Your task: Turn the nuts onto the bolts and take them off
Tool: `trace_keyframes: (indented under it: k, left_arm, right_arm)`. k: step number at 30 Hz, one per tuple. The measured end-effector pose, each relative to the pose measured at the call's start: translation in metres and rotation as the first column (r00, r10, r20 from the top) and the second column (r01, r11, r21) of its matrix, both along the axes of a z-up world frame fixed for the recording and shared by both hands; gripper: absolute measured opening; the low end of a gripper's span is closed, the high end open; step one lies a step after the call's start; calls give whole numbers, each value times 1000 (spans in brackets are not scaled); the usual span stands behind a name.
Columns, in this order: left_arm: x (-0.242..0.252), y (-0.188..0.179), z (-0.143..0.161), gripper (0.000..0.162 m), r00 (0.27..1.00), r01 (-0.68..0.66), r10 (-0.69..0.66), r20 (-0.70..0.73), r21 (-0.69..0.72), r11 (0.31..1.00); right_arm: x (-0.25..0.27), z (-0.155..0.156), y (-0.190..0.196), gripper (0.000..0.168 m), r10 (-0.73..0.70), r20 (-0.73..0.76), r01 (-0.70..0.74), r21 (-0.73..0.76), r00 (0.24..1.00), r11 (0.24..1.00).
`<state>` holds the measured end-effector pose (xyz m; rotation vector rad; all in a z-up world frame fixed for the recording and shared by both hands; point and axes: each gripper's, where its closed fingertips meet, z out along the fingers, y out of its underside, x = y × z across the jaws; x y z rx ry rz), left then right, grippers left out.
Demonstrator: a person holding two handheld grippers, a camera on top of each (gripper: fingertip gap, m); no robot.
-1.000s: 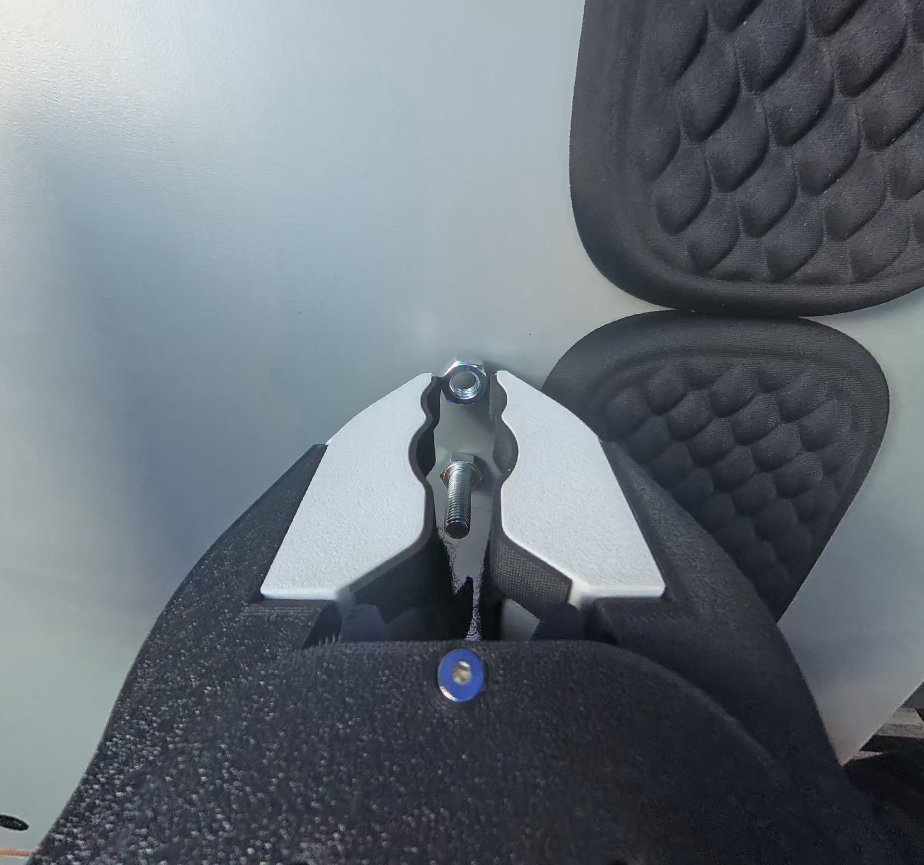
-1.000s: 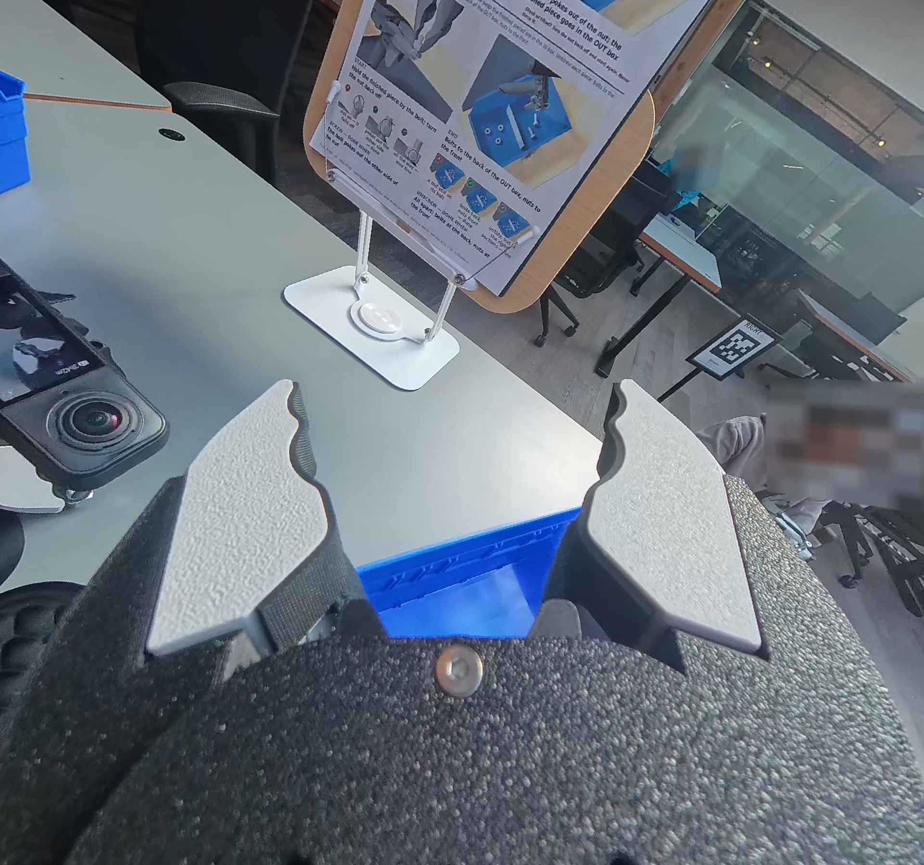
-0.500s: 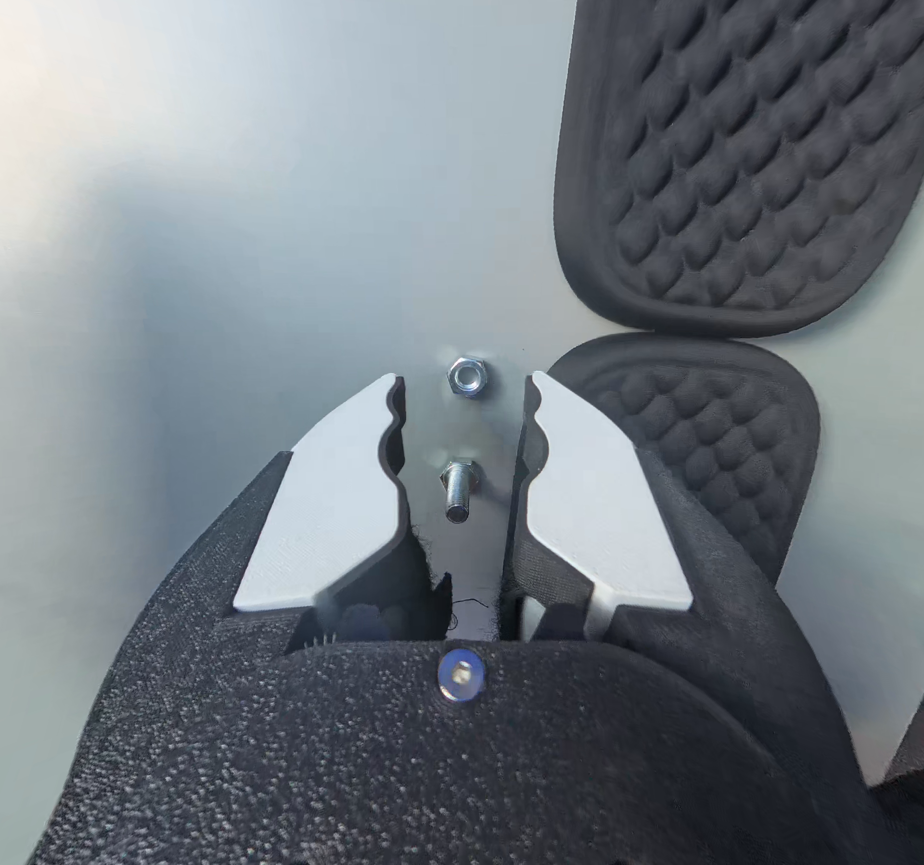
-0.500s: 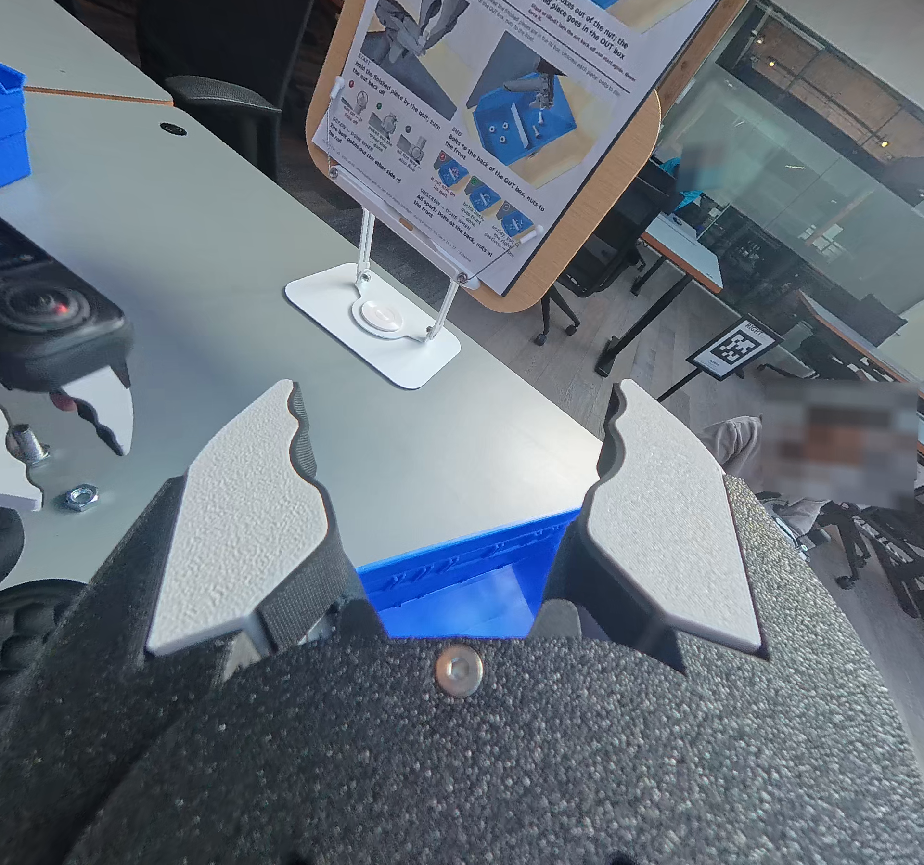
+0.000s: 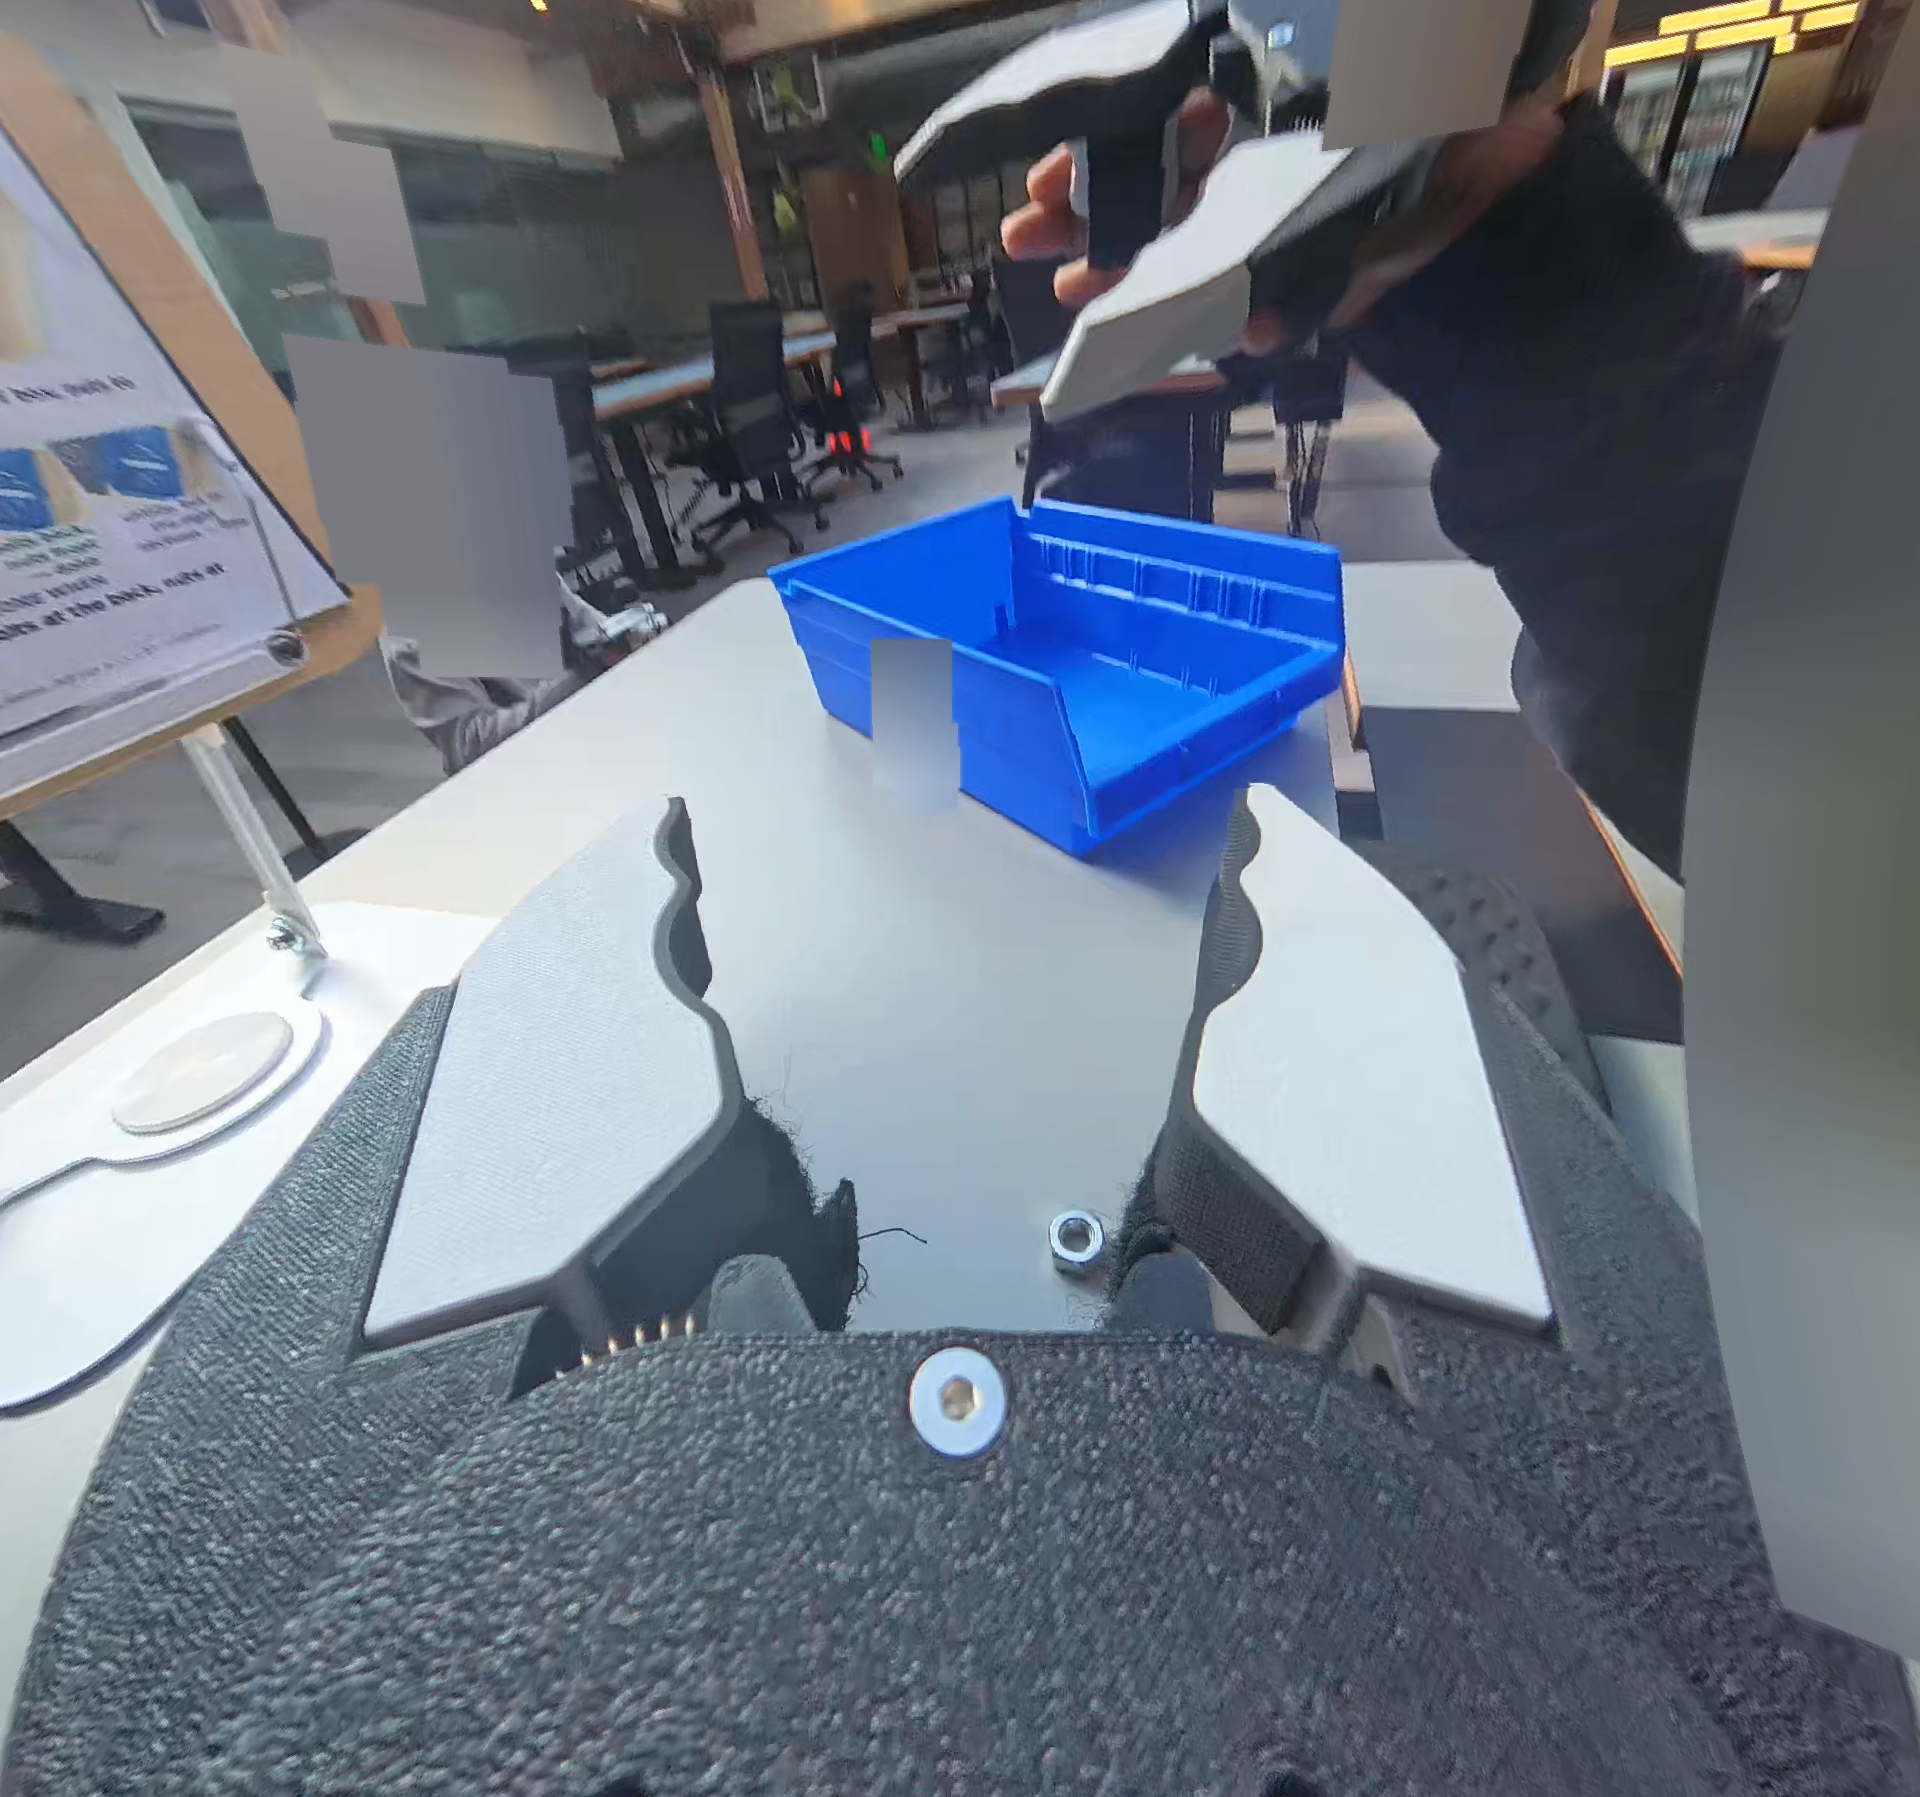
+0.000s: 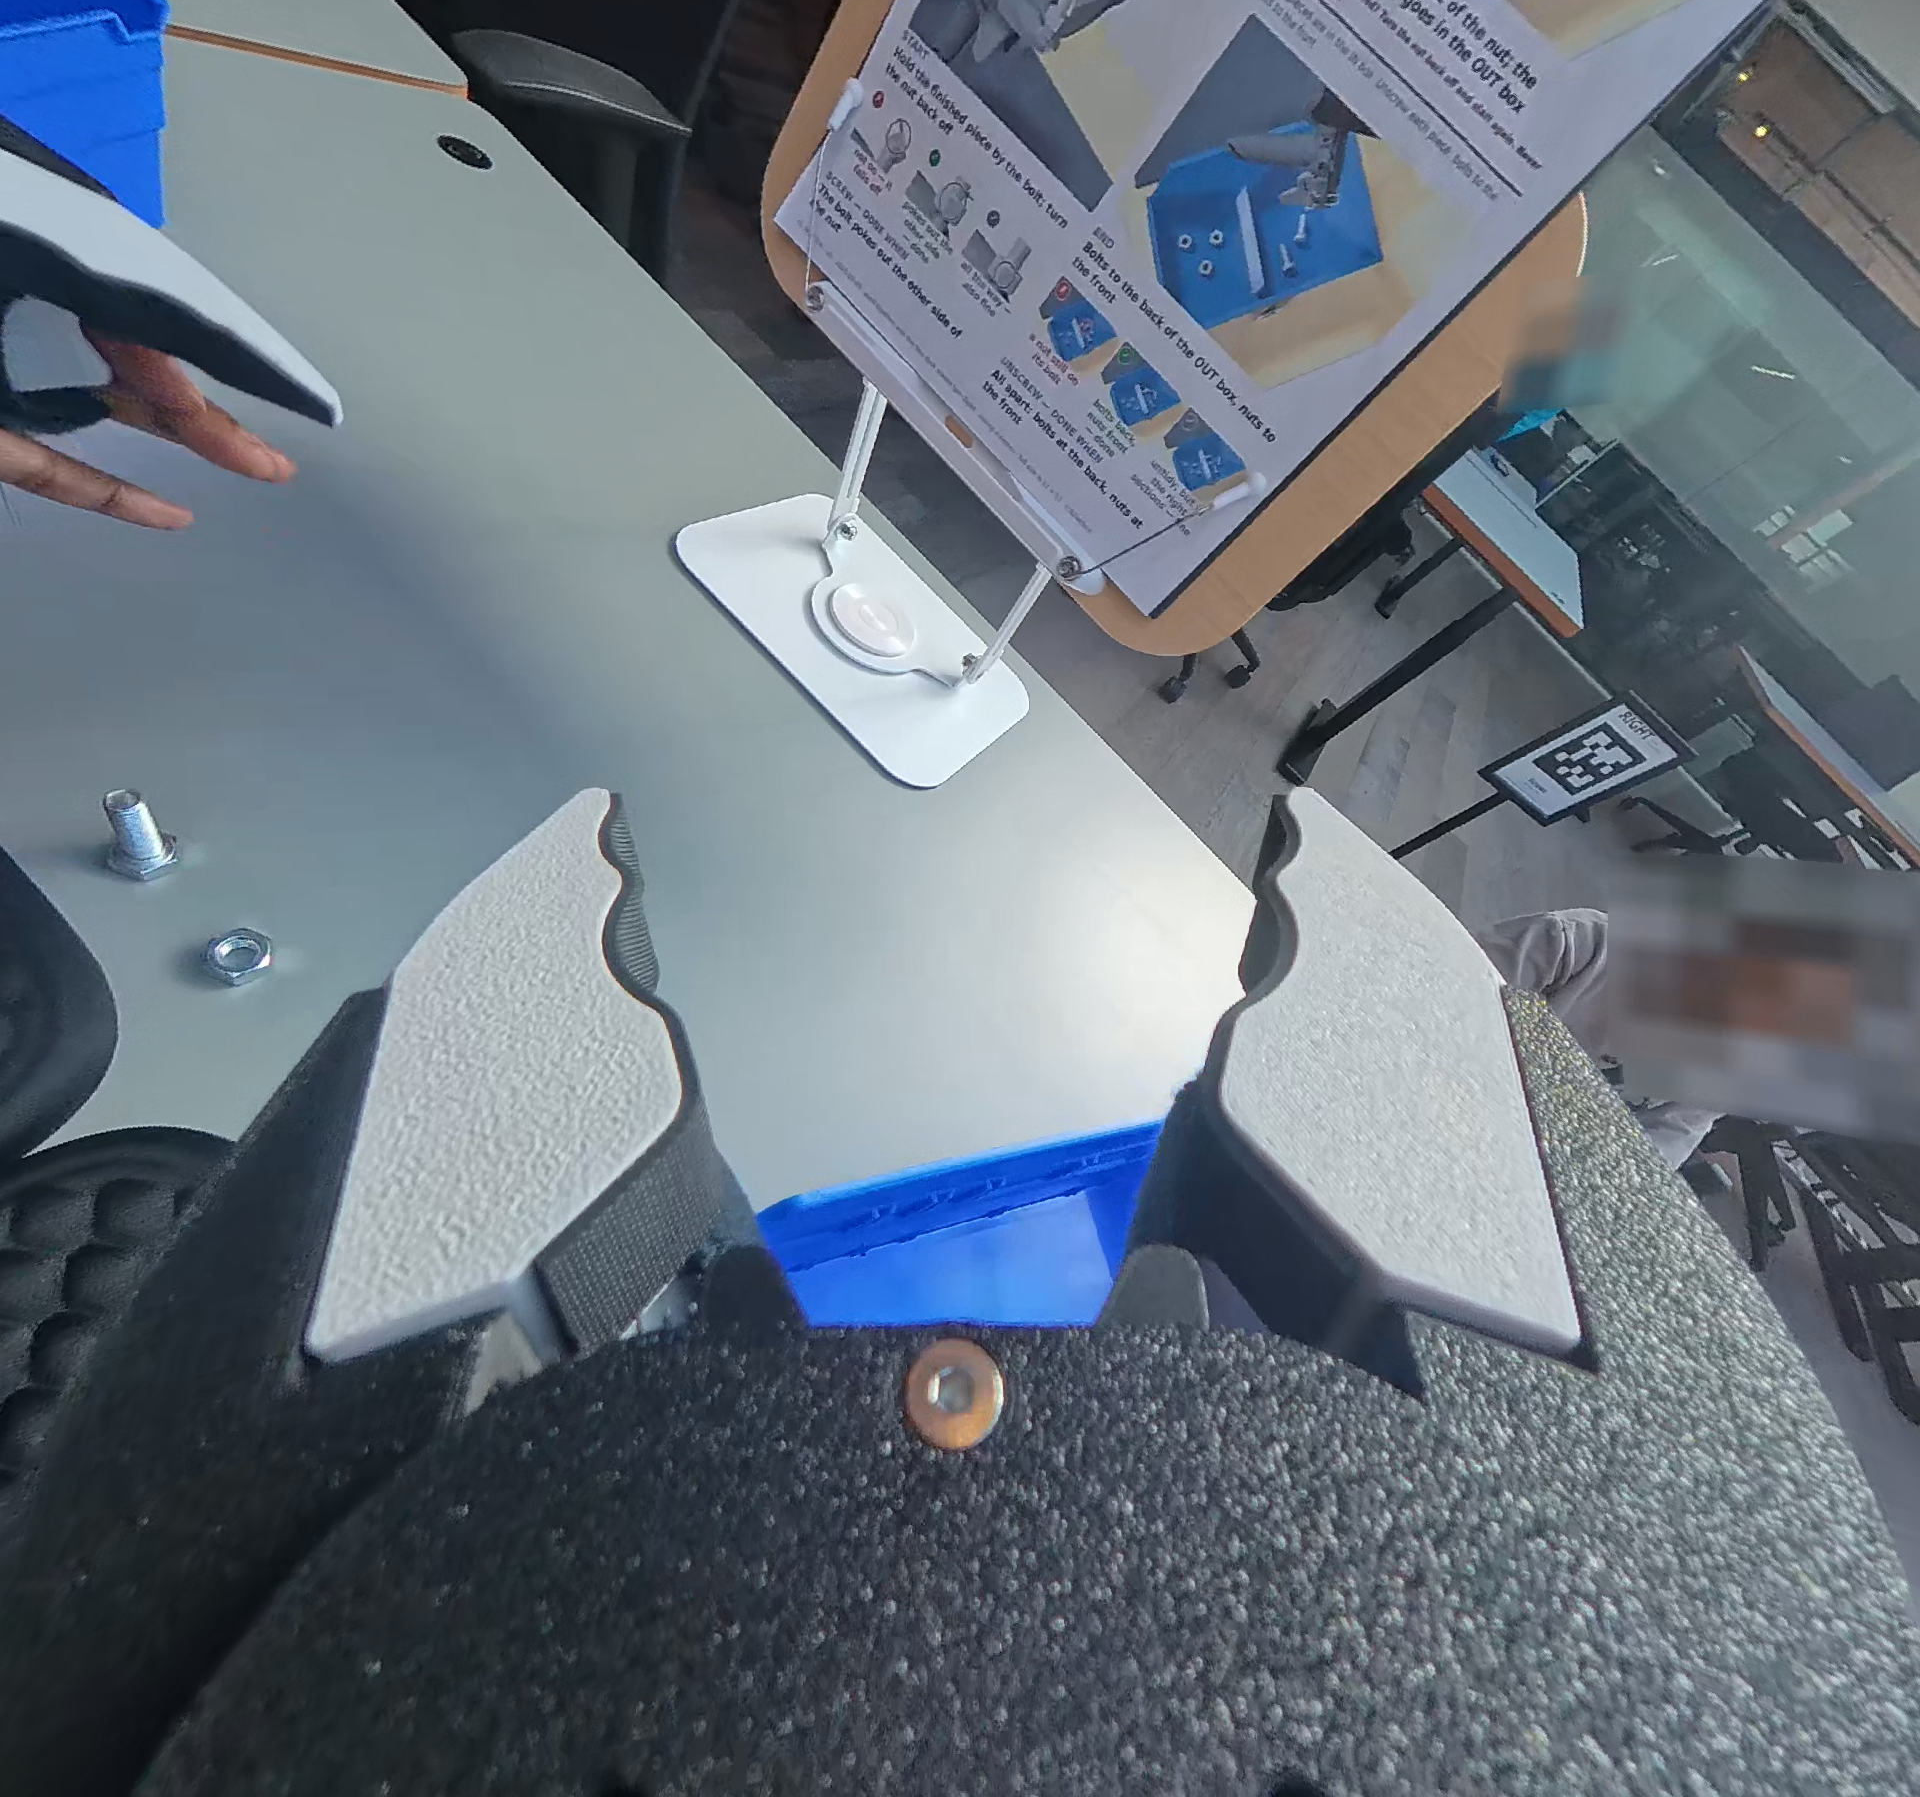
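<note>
The grey table (image 6: 540, 521) carries all task items. A blue bin (image 5: 1070, 667) stands at its far end in the left wrist view; the right wrist view shows that bin's edge directly below the right gripper (image 6: 940, 926). A sheet of instructions on a white stand (image 6: 862, 635) sits toward the table edge.

Left gripper (image 5: 956, 906): jaws spread wide, holding nothing. It is raised and faces the bin. Right gripper: jaws equally wide apart, empty, held above the bin.

Key relation: the bolt (image 6: 138, 835) and the nut (image 6: 238, 954) lie to the left of the right gripper, just beside each other but not touching, close to a dark textured pad (image 6: 52, 1009). In the left wrist view the nut (image 5: 1076, 1240) appears low, near the base of the right-hand finger, so it lies below and behind the fingertips. Judged from both views, the left gripper is the nearer one; it would need to tilt down and draw back to reach either part.

Bolt: short, silver, threaded, standing upright on its hex head, long axis vertical. Nut: silver, hexagonal, lying flat with its hole facing up. The two parts are separated.
</note>
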<state>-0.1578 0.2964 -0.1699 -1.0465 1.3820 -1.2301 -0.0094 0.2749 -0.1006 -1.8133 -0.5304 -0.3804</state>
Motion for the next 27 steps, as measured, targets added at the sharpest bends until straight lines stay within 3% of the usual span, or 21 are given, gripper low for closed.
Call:
trace_keyframes:
  k: [4, 7, 11, 14, 20, 27]
  left_arm:
    - [-27, 7, 10, 95, 981, 13, 5, 193, -94, 995]
    - [-39, 13, 7, 97, 984, 10, 9, 180, -107, 994]
    - [-51, 18, 5, 95, 980, 14, 11, 200, -125, 992]
    - [-56, 21, 3, 95, 982, 6, 18, 190, -125, 992]
    - [-61, 24, 3, 93, 981, 4, 21, 195, -130, 992]
    - [-62, 22, 2, 91, 982, 12, 11, 187, -121, 993]
  right_arm:
    - [-24, -8, 7, 110, 78, 3, -78, -29, 997, 997]
    - [-60, -21, 14, 98, 207, -49, -210, -59, 977, 976]
    - [-126, -67, 15, 75, 452, -171, -472, -102, 876, 876]
    - [-165, -115, 13, 68, 564, -253, -609, -159, 786, 777]
    - [-194, -192, 25, 50, 588, -254, -641, -308, 768, 703]
    - [-198, -212, 33, 34, 585, -233, -627, -376, 777, 682]
